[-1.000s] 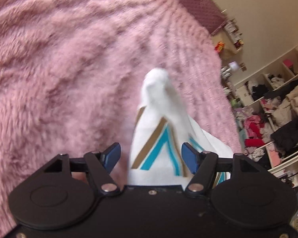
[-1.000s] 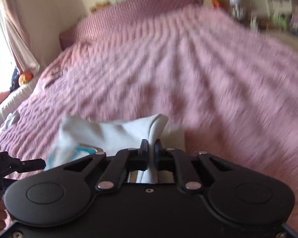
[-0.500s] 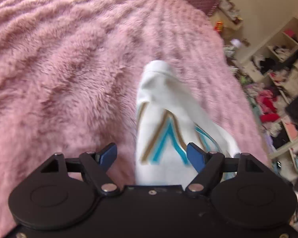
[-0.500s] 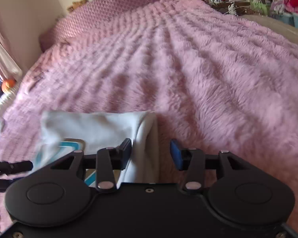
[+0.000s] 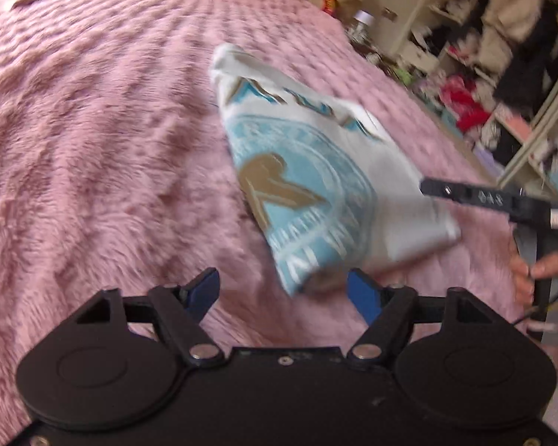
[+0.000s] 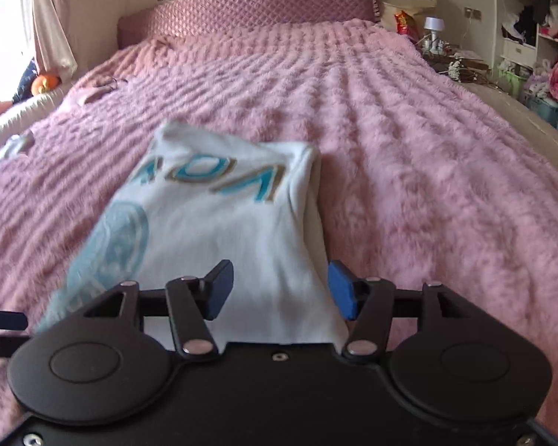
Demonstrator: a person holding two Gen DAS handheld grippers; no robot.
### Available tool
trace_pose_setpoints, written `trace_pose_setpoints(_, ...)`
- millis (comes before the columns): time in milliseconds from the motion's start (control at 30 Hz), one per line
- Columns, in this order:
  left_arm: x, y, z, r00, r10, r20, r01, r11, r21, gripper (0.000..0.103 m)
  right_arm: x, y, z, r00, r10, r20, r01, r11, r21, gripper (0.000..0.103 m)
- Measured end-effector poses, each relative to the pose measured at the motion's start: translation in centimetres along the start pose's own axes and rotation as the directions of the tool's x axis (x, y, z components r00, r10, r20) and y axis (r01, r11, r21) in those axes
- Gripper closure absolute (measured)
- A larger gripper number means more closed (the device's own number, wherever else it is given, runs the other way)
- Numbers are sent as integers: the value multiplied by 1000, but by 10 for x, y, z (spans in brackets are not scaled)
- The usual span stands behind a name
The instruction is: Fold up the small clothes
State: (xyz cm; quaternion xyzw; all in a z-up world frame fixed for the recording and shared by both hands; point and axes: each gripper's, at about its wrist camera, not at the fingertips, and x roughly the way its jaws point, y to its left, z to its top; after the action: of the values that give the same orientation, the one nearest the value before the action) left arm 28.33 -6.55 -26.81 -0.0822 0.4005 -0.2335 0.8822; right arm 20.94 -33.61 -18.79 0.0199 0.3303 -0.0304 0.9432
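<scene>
A small white shirt [image 5: 316, 171] with a light blue and tan print lies folded on the pink fluffy bedspread [image 5: 93, 148]. It also shows in the right wrist view [image 6: 223, 230]. My left gripper [image 5: 284, 291] is open and empty, just short of the shirt's near corner. My right gripper [image 6: 281, 291] is open, its fingers on either side of the shirt's near edge, not closed on it. The right gripper's tool and the hand holding it show in the left wrist view [image 5: 502, 200].
The bedspread [image 6: 409, 148] runs to a quilted purple headboard [image 6: 264, 7]. Cluttered shelves with clothes [image 5: 502, 55] and a nightstand with a lamp [image 6: 433, 26] stand to the right. A curtain [image 6: 50, 18] and soft toys are on the left.
My right gripper opened and let go of the shirt. Both grippers pulled back, the left swinging out to the left, and the folded shirt now lies flat on the bed.
</scene>
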Motion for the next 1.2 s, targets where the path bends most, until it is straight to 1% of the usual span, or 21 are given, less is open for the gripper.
trace_pose_setpoints(67, 5, -7, -5, 1000, 23, -2, -23, 1000, 19, 40, -1, -1, -5, 1000, 7, -7, -7, 1000, 22, 47)
trace_pose_setpoints(100, 7, -9, -7, 999, 33, -1, -33, 999, 14, 45, -2, -2, -6, 1000, 6, -2, -6, 999, 35, 47)
trace_pose_setpoints(133, 8, -9, -7, 999, 36, 0, -36, 999, 6, 47, -3, -3, -7, 1000, 2, 1, -2, 999, 46, 47)
trace_pose_setpoints(167, 10, -8, -7, 999, 40, 3, -40, 999, -8, 53, -3, -4, -7, 1000, -1, 4, 1, 998, 55, 47)
trace_pose_setpoints(233, 15, -8, 0, 998, 57, -1, -57, 998, -24, 60, -5, -6, -9, 1000, -15, 5, 14, 997, 76, 47)
trace_pose_setpoints(267, 17, -8, 0, 998, 63, 1, -63, 998, -26, 67, -5, -7, -11, 1000, -10, 4, 10, 996, 89, 47)
trace_pose_setpoints(300, 19, -7, 3, 998, 66, 1, -66, 997, -30, 72, -4, -9, -12, 1000, -4, 2, 4, 995, 102, 47)
trace_pose_setpoints(333, 21, -7, 4, 998, 62, -6, -62, 997, -36, 82, -3, -10, -13, 1000, 2, -3, -2, 994, 109, 47)
trace_pose_setpoints(367, 22, -6, 6, 999, 51, -17, -52, 998, -47, 87, -2, -10, -15, 1000, 6, -9, -5, 994, 110, 47)
trace_pose_setpoints(500, 25, -14, 9, 996, 79, -36, -80, 996, -42, 88, 1, -5, -17, 1000, 6, -13, -5, 995, 96, 50)
trace_pose_setpoints(567, 27, -16, 10, 996, 84, -42, -86, 995, -45, 89, 2, -4, -18, 1000, 12, -18, -10, 996, 91, 56)
trace_pose_setpoints(633, 28, -16, 12, 995, 86, -46, -88, 995, -55, 90, 5, -3, -18, 999, 1, -32, 1, 997, 80, 79)
trace_pose_setpoints(667, 28, -16, 13, 995, 87, -47, -89, 994, -60, 90, 4, -4, -18, 1000, 0, -30, 3, 997, 72, 85)
trace_pose_setpoints(700, 27, -17, 14, 995, 88, -45, -90, 994, -63, 91, 2, -4, -18, 1000, -4, -28, 6, 998, 69, 97)
trace_pose_setpoints(767, 21, -18, 16, 995, 91, -32, -93, 993, -73, 93, -6, -7, -16, 1000, -3, -21, 4, 997, 75, 98)
trace_pose_setpoints(833, 12, -20, 20, 996, 91, -2, -91, 993, -72, 93, -17, -8, -12, 1000, -9, -3, 9, 998, 64, 100)
trace_pose_setpoints(867, 10, -20, 22, 995, 95, -3, -95, 993, -72, 93, -20, -8, -11, 1000, -9, -4, 10, 999, 51, 100)
trace_pose_setpoints(933, 16, -14, 23, 994, 103, -32, -106, 990, -95, 91, -18, -11, -12, 1000, -5, -17, 6, 999, 54, 101)
trace_pose_setpoints(1033, 37, -4, 15, 986, 132, -100, -142, 985, -103, 85, -2, -18, -21, 997, 7, -71, 0, 996, 93, 102)
trace_pose_setpoints(1067, 41, -3, 12, 985, 136, -105, -146, 985, -95, 83, 2, -18, -25, 997, 3, -76, 4, 995, 96, 102)
trace_pose_setpoints(1200, 43, -2, 12, 985, 131, -116, -140, 987, -79, 81, 6, -19, -35, 997, -1, -71, 10, 992, 127, 102)
